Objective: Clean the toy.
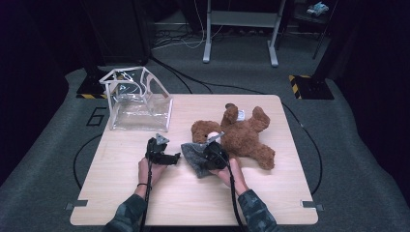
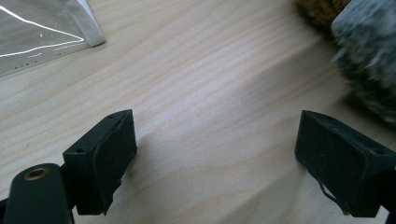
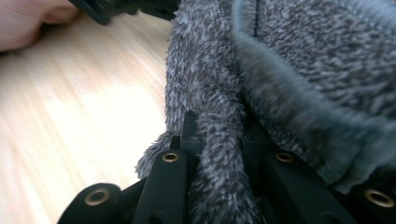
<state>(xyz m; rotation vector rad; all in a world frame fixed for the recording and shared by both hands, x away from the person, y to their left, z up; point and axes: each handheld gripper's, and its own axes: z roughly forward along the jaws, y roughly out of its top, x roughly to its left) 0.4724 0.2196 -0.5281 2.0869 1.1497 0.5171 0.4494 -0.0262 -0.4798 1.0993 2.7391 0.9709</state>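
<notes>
**Grey fuzzy garment pinched at the table's middle, beside the teddy bear**

A dark room with grey carpet (image 1: 58,159) surrounds the scene; black cables run across the floor, a grey metal frame (image 1: 240,29) stands at the back, and yellow-and-black hazard tape marks two low bases. On the carpet sits a pale wooden table (image 1: 270,193) with rounded corners and a light, straight grain.

At the table's far left stands a clear plastic bag (image 1: 140,107) with white edging and handles, upright and open at the top. Right of centre lies a brown teddy bear (image 1: 244,135) on its back, limbs spread, a white tag near one foot.

The grey fuzzy garment (image 1: 195,155) lies at the middle of the table, touching the bear's head side. It is a shaggy, mottled grey knit with a thick rolled hem, bunched into a soft heap.

The right gripper (image 3: 219,140) has its jaws drawn narrow on a fold of that garment, the pile squeezed between them. The left gripper (image 2: 215,154) rests just left of the garment, jaws wide apart over bare wood with nothing between them.
</notes>
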